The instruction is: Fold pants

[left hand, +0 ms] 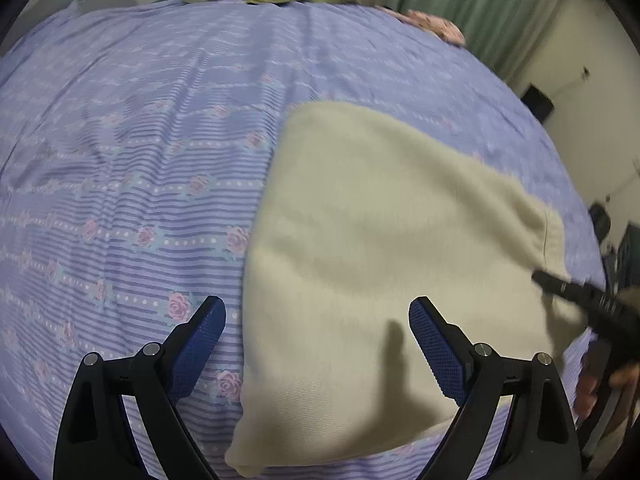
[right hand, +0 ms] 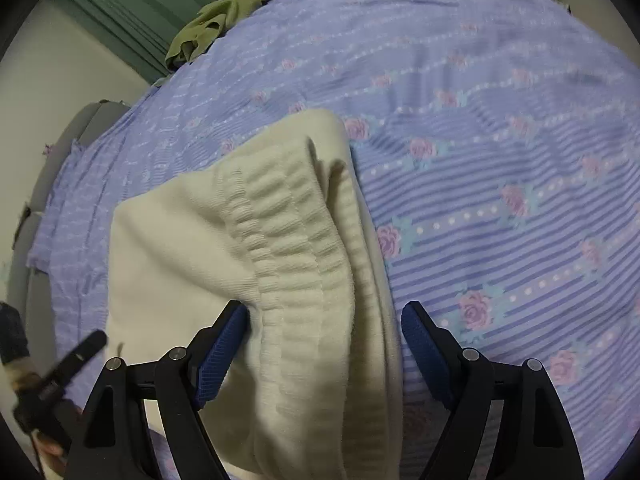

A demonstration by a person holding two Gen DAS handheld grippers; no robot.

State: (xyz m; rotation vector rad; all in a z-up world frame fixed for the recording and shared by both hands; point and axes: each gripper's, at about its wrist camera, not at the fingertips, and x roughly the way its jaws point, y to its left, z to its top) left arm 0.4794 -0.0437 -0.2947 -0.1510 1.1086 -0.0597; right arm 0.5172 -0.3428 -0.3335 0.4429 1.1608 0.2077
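Fuzzy matt knit pants (right hand: 248,240) w/ ribbed waistband; smooth cotton-like bedsheet (right hand: 500,160).

1. The right hand-held gripper (right hand: 324,340) points down at cream pants (right hand: 224,248) lying folded on a bed.
2. Its blue-padded jaws stand wide apart; the ribbed elastic waistband (right hand: 296,240) runs up between them, and the left pad sits right at the fabric, though no squeeze shows.
3. The bedsheet (right hand: 500,160) is lilac with stripes, dots and pink roses, and wrinkled to the right of the pants.
4. An olive-green garment (right hand: 216,20) lies crumpled at the bed's far edge, before a green curtain (right hand: 120,12).
5. The left hand-held gripper (right hand: 76,360), blurred, enters at the lower left.
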